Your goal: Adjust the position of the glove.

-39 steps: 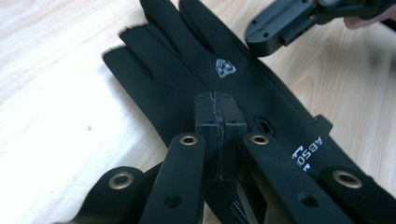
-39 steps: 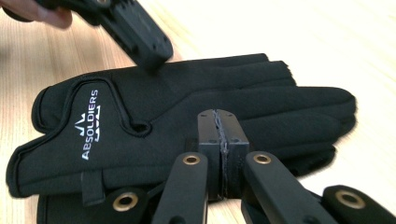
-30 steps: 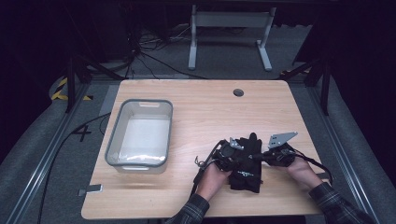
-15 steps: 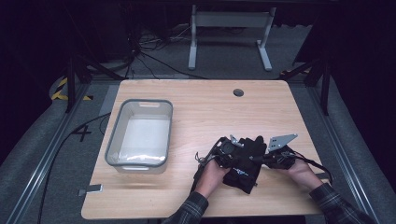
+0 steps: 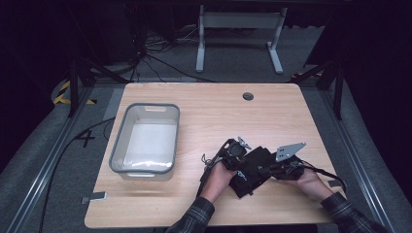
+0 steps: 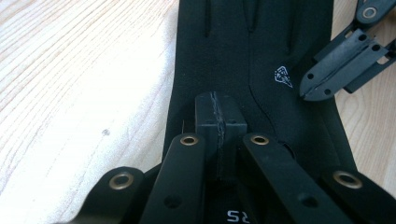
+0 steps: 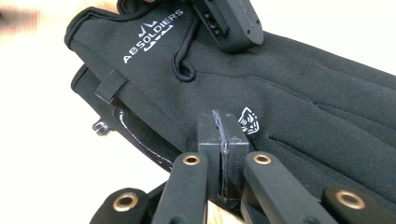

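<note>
A black glove (image 5: 252, 172) with white "ABSOLDIERS" lettering lies on the wooden table (image 5: 218, 111), right of centre near the front. My left gripper (image 5: 247, 160) comes at it from the left, its pads pressed together right over the glove (image 6: 243, 46). My right gripper (image 5: 266, 170) comes from the right, its grey plate (image 5: 290, 150) on top, pads also pressed together against the glove (image 7: 299, 84). I see no fabric between either pair of pads. In each gripper view the other gripper shows, the right gripper (image 6: 306, 91) and the left gripper (image 7: 233, 23).
A clear plastic bin (image 5: 119, 145) with a grey rim stands on the left part of the table. A round cable hole (image 5: 248, 96) sits near the far edge. Bare wood lies between the bin and the glove. Dark floor and metal stands lie beyond the table.
The glove has tilted a little on the table. Both hands stay almost where they were, jaws shut throughout.
</note>
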